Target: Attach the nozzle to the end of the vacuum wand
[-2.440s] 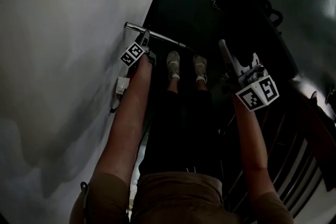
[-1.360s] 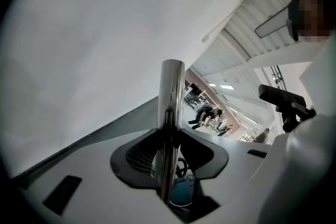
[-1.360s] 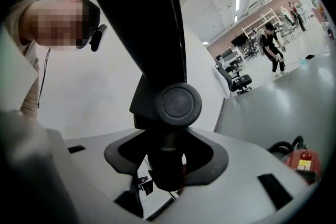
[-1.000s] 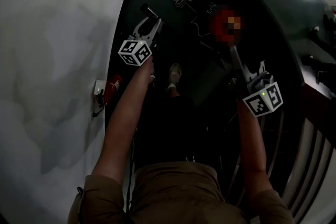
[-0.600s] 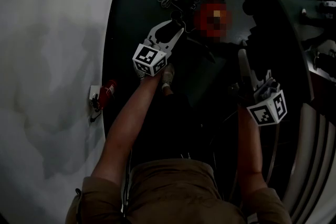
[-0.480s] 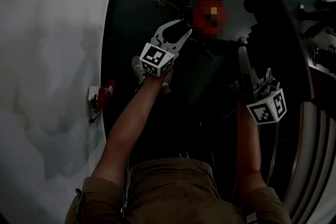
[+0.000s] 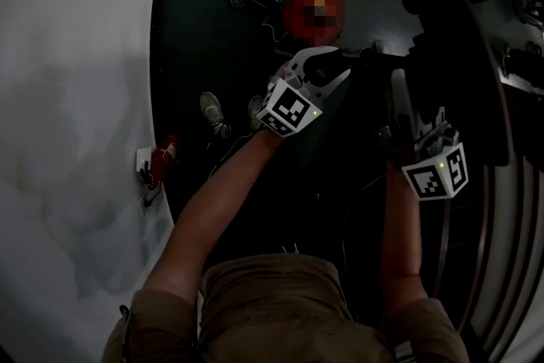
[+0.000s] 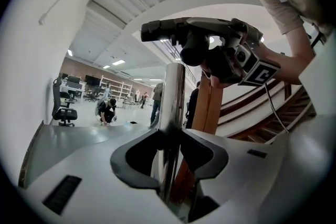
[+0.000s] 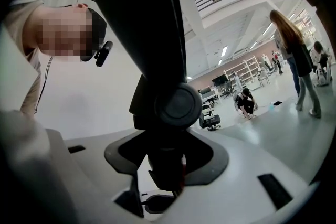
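Evidently the join is not yet made: in the left gripper view the nozzle (image 8: pixel 202 39), a dark piece with a round socket, sits just above the top end of the chrome wand (image 8: pixel 172 107), near it, though whether they touch I cannot tell. The wand stands upright between the jaws of the left gripper (image 8: pixel 169 139), which are almost together and pinch the thin tube, probably so its free end points straight at the socket. The right gripper (image 9: pixel 165 157) has its jaws partly apart and clamped on the nozzle's thick body (image 9: pixel 157 60), likely because that bulk gives a firm hold for pushing the socket onto the tube.

From the head view both tools are held up in front of the person, the left gripper (image 7: pixel 331 65) reaching across toward the right gripper (image 7: pixel 408 130), whose pale-looking nozzle (image 7: pixel 398 98) sticks out ahead; the wand itself is lost in the dark there. My judgement is that the next move calls for lining up tube and socket before pressing, since a tilt could make them jam.

Beyond stand a wooden post (image 8: pixel 210 107), the dark floor (image 7: pixel 204 30) and a red thing (image 7: pixel 163 152) low by the white wall (image 7: pixel 68 98)
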`<state>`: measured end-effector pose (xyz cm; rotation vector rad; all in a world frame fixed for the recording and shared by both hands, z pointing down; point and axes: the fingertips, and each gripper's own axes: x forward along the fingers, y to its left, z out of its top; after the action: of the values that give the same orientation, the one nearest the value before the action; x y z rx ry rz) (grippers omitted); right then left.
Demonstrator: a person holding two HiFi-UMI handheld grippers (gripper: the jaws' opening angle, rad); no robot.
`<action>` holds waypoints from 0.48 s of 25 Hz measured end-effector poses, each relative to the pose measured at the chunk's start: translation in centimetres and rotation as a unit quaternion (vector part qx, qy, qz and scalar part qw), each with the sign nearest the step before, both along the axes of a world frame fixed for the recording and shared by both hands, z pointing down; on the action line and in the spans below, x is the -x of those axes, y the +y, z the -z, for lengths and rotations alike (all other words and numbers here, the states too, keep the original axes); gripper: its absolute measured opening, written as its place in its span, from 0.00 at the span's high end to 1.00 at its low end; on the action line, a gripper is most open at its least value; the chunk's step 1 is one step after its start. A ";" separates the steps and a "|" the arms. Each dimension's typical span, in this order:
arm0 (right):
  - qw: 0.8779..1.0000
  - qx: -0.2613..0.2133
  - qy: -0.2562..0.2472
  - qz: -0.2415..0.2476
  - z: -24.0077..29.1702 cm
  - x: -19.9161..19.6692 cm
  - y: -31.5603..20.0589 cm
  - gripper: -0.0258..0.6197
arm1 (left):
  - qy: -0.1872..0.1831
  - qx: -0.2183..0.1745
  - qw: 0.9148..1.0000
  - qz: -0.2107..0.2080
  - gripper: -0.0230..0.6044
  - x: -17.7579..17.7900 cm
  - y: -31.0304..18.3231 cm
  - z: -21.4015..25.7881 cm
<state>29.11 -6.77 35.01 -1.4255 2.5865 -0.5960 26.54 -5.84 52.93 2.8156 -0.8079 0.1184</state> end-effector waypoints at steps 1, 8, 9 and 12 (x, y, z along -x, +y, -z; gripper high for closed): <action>1.000 0.002 0.007 -0.003 -0.1 -0.6 0.1 0.66 | -0.005 -0.003 1.000 -0.010 0.73 -1.0 0.4 0.1; 0.996 0.043 0.079 -0.017 -2.0 -4.2 1.2 0.66 | -0.031 -0.032 0.996 -0.081 0.74 -6.5 3.2 0.2; 0.995 0.045 0.090 -0.022 -2.3 -4.8 1.5 0.66 | -0.033 -0.034 0.995 -0.087 0.74 -7.0 3.3 0.2; 0.994 0.044 0.089 -0.046 -2.5 -6.8 2.0 0.66 | -0.038 -0.044 0.993 -0.106 0.74 -8.5 3.7 0.1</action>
<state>35.87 -4.77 37.50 -1.6870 2.6393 -0.6017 35.05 -2.12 52.84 2.9908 -0.5389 0.2298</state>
